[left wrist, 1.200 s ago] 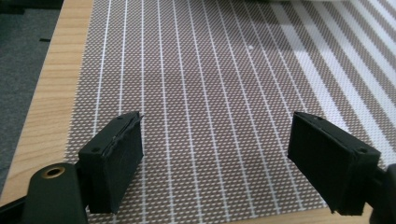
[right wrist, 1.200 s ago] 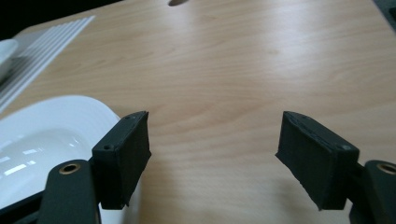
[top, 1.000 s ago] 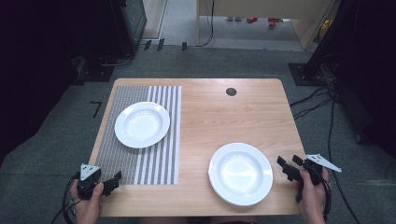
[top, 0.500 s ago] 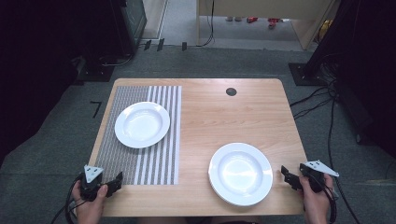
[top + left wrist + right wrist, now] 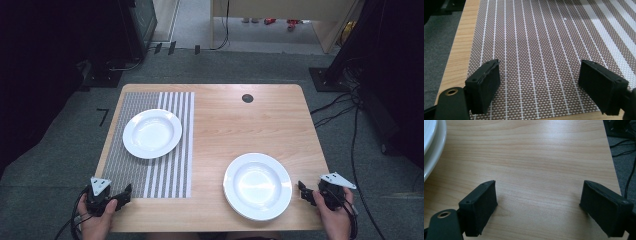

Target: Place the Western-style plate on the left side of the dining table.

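Wooden table: both claws gape at its near corners.

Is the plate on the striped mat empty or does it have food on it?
Empty. The plate on the mat shows a bare white surface.
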